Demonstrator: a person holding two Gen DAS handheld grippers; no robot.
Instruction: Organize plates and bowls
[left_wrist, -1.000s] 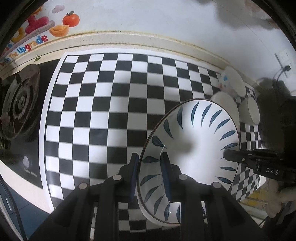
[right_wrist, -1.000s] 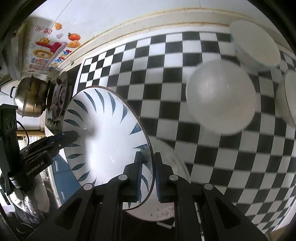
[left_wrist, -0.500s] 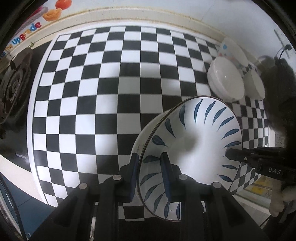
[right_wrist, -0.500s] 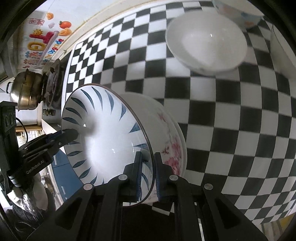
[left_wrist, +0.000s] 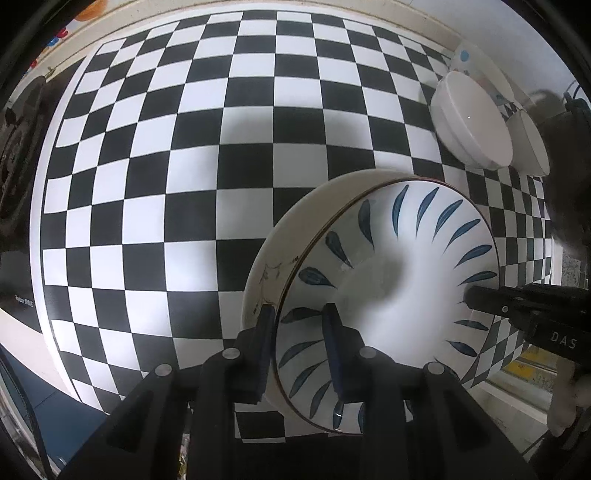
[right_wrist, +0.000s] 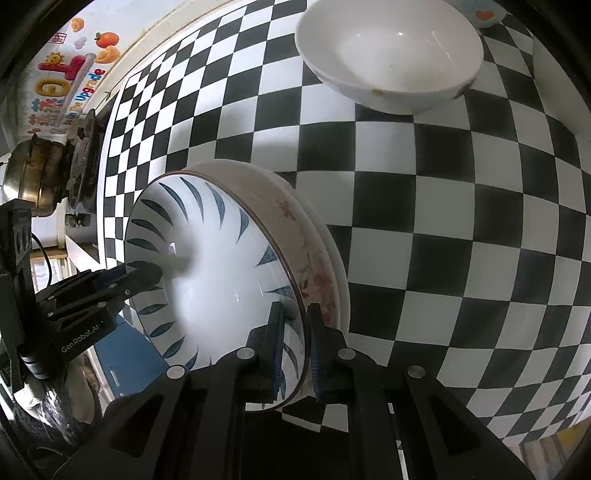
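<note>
Lowered: leaf bowl (left_wrist: 402, 280) now nested in floral bowl (right_wrist: 317, 266); left fingers (left_wrist: 334, 354), right fingers (right_wrist: 275, 350) pinch opposite rims.

The left gripper (left_wrist: 298, 341) has its jaws closed on the near rim of the blue-leaf plate (left_wrist: 399, 280), one finger outside and one inside. The right gripper (right_wrist: 295, 343) pinches the opposite rim of the same plate in the same way. Each gripper shows in the other's view, reaching in across from it, and both point down toward the desk
</note>
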